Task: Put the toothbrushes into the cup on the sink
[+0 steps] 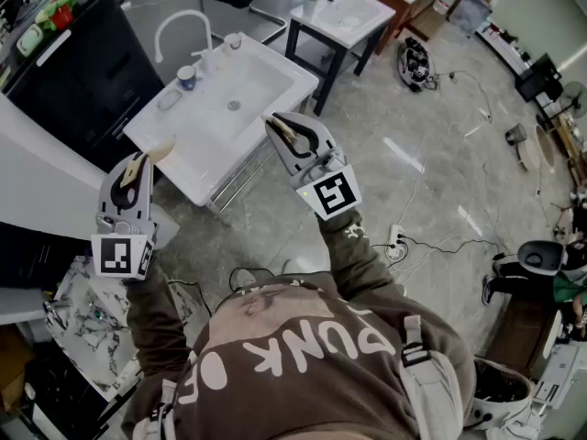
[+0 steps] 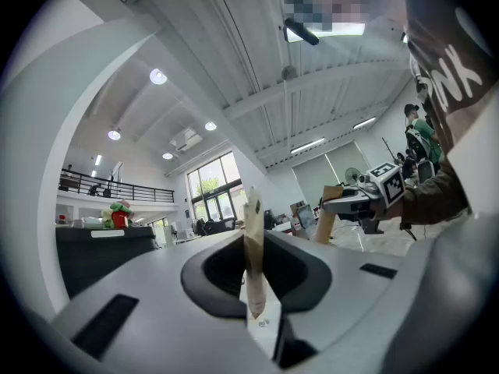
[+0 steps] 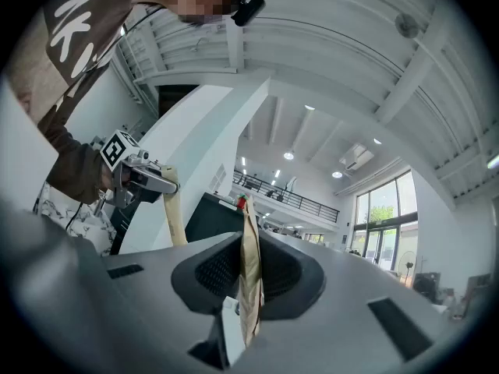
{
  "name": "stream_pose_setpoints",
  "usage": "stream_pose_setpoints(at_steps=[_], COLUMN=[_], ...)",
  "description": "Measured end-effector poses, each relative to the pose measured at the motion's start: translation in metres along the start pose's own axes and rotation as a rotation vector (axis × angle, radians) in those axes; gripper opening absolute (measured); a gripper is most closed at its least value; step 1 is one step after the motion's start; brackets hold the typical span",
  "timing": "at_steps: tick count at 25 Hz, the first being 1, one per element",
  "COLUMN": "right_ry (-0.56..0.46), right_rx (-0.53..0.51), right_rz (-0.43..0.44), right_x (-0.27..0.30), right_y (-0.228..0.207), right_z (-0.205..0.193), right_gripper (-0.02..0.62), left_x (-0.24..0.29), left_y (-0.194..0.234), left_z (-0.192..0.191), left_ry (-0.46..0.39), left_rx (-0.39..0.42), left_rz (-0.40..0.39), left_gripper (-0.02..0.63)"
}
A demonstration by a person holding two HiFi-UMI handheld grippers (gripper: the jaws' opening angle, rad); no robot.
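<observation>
Two flat tan toothbrushes (image 2: 254, 255) (image 3: 249, 279) — pinched by left gripper (image 1: 136, 168), right gripper (image 1: 289, 134).

Gripped a tan toothbrush (image 2: 253, 223) in the left hand-held gripper (image 2: 254, 265), aimed up at a hall ceiling.

Pinched the toothbrush edge-on and upright between closed dark jaws, its tip standing above them. Looked up past white ceiling beams (image 2: 312, 84), round lights (image 2: 158, 76) and a long lamp (image 2: 331, 30). Took in tall windows (image 2: 209, 185) at centre, a railed balcony (image 2: 117, 189) at left, and below it a dark worktop (image 2: 101, 248) carrying a red-and-green toy (image 2: 118, 215). Caught at right the right hand-held gripper (image 2: 334, 206) with its marker cube (image 2: 390, 181), clamped on a second toothbrush (image 2: 323, 229) and reaching out from a brown sleeve (image 2: 437, 197). Showed a person in green (image 2: 421, 129) beyond.
</observation>
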State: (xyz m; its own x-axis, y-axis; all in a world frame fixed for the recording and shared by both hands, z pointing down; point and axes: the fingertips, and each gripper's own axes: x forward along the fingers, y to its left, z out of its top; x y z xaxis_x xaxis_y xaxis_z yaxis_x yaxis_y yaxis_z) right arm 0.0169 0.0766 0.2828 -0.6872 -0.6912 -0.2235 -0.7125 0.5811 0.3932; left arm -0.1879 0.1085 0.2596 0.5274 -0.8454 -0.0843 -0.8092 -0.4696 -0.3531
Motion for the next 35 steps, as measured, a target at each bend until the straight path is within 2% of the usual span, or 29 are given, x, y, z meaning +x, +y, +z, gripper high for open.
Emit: stream_pose_setpoints(at_steps=[11, 22, 26, 30, 35], right_ry=[0.008, 0.062, 0.082, 0.067, 0.059], right_rx=[-0.002, -0.049, -0.050, -0.004, 0.027], right_rz=[0.001, -0.018, -0.010, -0.016, 0.017], right_x=[0.017, 0.048, 0.062, 0.088, 0.150], right_y=[0.003, 0.021, 0.010, -0.030, -0.082], right_z=[-0.006, -0.019, -0.043, -0.077, -0.143], right_gripper=[0.058, 0.058, 0.058, 0.058, 0.058], left_x=[0.003, 0.003, 0.023, 0.068, 0.127], left_y=[0.016, 0.048, 0.056, 0.066, 0.097], left_z=[-0.011, -0.048, -0.062, -0.076, -0.112], left_ry=[-0.003, -0.010, 0.002, 0.032, 0.088], left_rx=[0.001, -0.060, -0.067, -0.055, -0.035], left_rz=[-0.006, -0.039, -0.041, -0.024, 0.033], left_gripper=[0.040, 0.040, 0.040, 0.040, 0.040])
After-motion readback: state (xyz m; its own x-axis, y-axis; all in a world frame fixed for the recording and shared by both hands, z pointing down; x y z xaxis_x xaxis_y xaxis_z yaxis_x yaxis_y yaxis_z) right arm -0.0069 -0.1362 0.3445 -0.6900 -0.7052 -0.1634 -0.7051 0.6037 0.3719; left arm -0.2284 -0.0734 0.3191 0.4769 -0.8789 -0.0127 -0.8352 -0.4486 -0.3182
